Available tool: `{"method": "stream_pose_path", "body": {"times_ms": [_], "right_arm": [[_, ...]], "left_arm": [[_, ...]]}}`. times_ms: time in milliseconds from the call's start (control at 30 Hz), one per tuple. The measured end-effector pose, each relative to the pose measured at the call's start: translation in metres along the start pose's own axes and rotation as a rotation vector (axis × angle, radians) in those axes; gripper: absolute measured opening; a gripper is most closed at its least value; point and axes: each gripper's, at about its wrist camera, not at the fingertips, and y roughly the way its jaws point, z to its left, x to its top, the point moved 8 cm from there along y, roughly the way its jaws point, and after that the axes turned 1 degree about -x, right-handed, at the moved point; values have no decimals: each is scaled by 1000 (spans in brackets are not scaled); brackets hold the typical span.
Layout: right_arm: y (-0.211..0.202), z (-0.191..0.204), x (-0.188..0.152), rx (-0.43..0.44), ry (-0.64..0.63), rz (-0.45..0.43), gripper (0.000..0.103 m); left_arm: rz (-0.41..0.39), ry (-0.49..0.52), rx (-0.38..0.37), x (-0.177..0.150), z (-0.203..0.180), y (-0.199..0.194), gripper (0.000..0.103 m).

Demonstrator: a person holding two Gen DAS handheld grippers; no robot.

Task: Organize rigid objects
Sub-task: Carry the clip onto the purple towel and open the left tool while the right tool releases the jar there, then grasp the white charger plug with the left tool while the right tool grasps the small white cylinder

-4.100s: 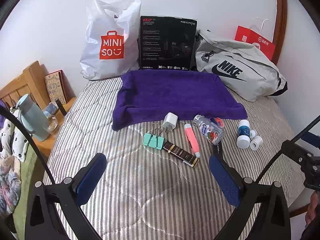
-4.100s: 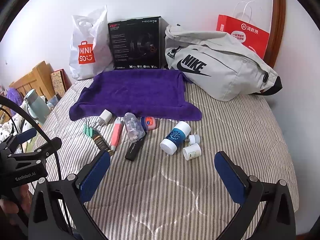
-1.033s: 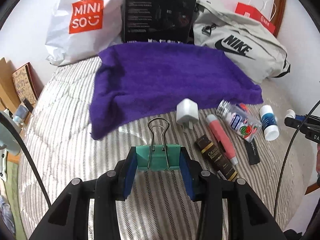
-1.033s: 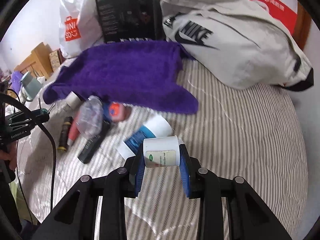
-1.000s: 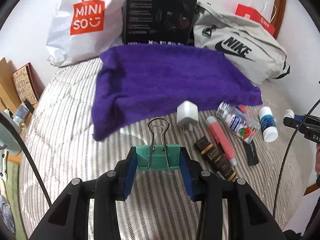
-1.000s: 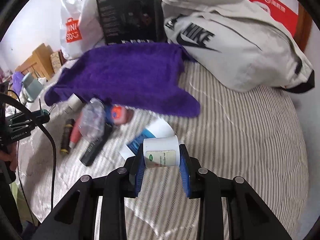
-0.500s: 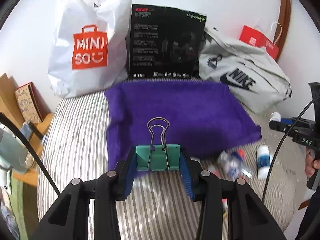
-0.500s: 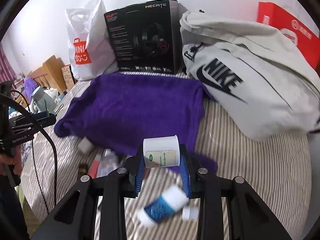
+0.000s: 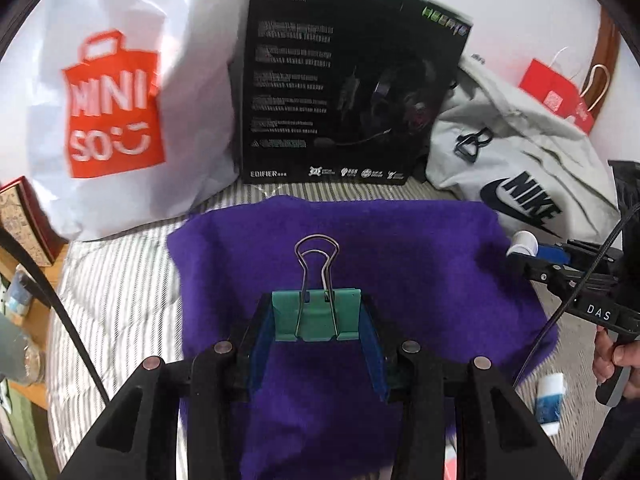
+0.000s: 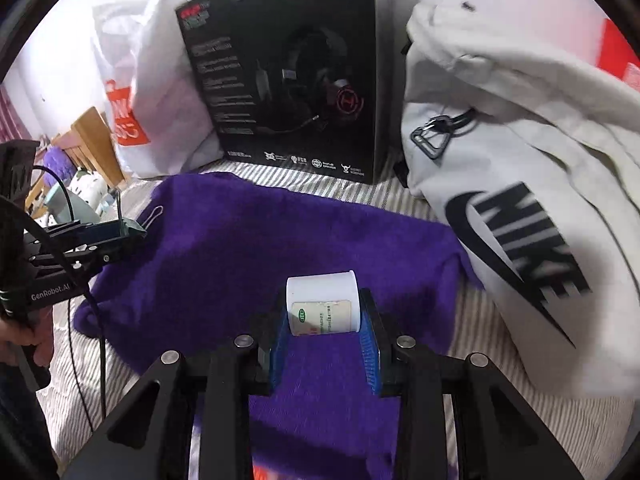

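Note:
My left gripper is shut on a green binder clip with its wire handles pointing forward, held above the purple towel. My right gripper is shut on a small white jar with a green-marked label, also over the purple towel. In the left wrist view the right gripper comes in from the right with the white jar at its tip. The right wrist view shows the left gripper at the left carrying the clip. A blue-and-white bottle lies on the striped bed.
Against the wall stand a white Miniso bag, a black headphone box, a grey Nike bag and a red paper bag. A wooden bedside stand is at the left. A hand holds the right gripper.
Both grippers have moved forward and now hover over the purple towel, each still holding its object. The loose items on the bed have slipped out of view below.

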Motion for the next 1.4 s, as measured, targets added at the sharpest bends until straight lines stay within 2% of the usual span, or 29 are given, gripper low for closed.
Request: {"method": "stream_pose_path", "body": {"times_ms": [233,300,500,700,800,833,867,900,933,967,1033,1133,1200,1400], "right_arm": [[51,-11,12,-48,-6,67,32],[59,-12,13,-50,-14,75,32],[78,-15,9,-57,-16,117,32],[81,-13,8,-72,-33,109,33],[81,-12,8,-73,-43,103,38],[81,-10,7,-63,-46,104,45],[81,-9,6,-52,-45,108,50],[80,-8,5,-43,-40,114,62],[79,-8,2,-47,-33,123,72],[78,-9,0,-56,-30,122,73],[72,-10,-3,-66,-34,116,73],[58,-10,-7,-71,-28,105,73],[42,-12,-11,-78,-24,95,73],[-9,-1,-23,-84,-13,46,73]], "left_arm": [[61,3,0,14,-1,46,39],[77,8,-11,16,-4,56,39],[115,36,17,16,-10,74,39],[135,51,37,17,-11,85,39],[145,76,55,17,-13,87,39],[147,87,62,16,-14,86,39],[150,103,72,15,-15,87,39],[151,116,82,14,-17,88,40],[153,124,90,12,-19,88,45],[156,128,109,10,-19,88,56],[160,114,147,8,-18,90,70],[168,73,116,0,-16,86,70],[171,64,131,-4,-16,80,70],[100,72,120,-17,-30,30,70]]}}
